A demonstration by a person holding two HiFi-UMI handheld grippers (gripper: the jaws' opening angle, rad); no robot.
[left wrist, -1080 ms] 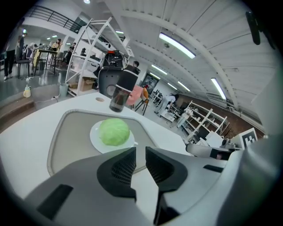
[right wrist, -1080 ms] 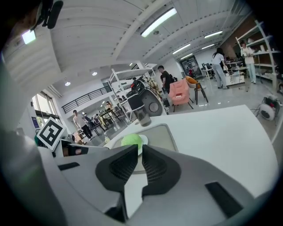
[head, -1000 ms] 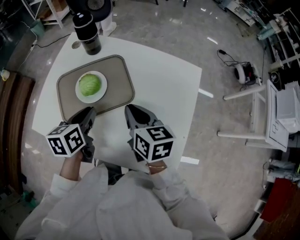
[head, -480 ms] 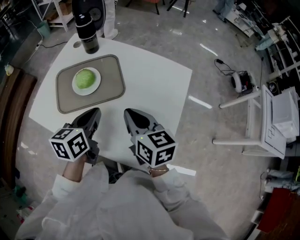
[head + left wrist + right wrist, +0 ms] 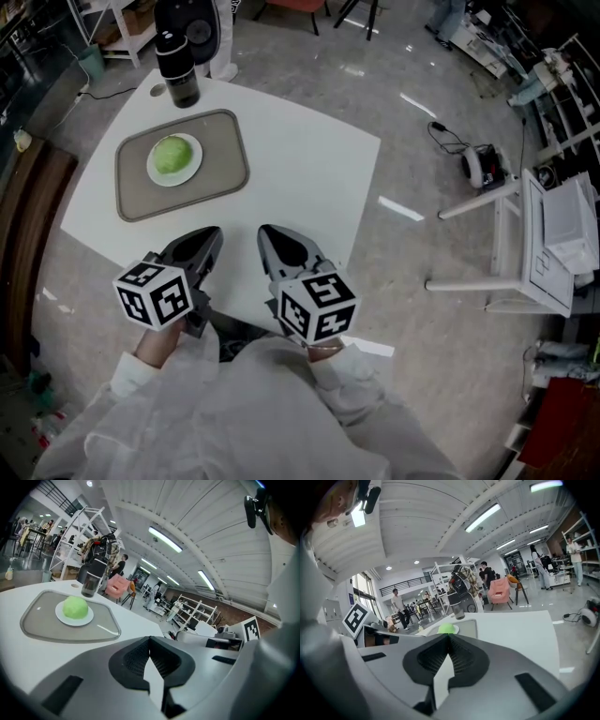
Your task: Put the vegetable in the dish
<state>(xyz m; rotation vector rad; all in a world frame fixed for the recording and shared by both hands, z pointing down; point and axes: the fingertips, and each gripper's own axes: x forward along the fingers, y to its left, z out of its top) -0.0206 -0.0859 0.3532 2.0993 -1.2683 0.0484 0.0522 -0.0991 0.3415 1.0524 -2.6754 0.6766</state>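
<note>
A round green vegetable (image 5: 172, 155) lies on a small white dish (image 5: 190, 169) that rests on a grey tray (image 5: 225, 159) at the far left of the white table (image 5: 300, 178). The left gripper view shows the vegetable (image 5: 75, 607) on its dish (image 5: 61, 617); in the right gripper view the vegetable (image 5: 446, 628) peeks over the jaws. My left gripper (image 5: 208, 242) and right gripper (image 5: 269, 239) hover side by side over the table's near edge, well short of the tray. Both are shut with nothing between the jaws.
A black bottle (image 5: 177, 68) stands at the table's far corner just beyond the tray. White racks (image 5: 525, 253) and a small device with a cable (image 5: 480, 159) are on the floor to the right. People and shelving fill the room behind.
Both grippers have drawn back from the tray toward the table's near edge. The right gripper's jaws have come together.
</note>
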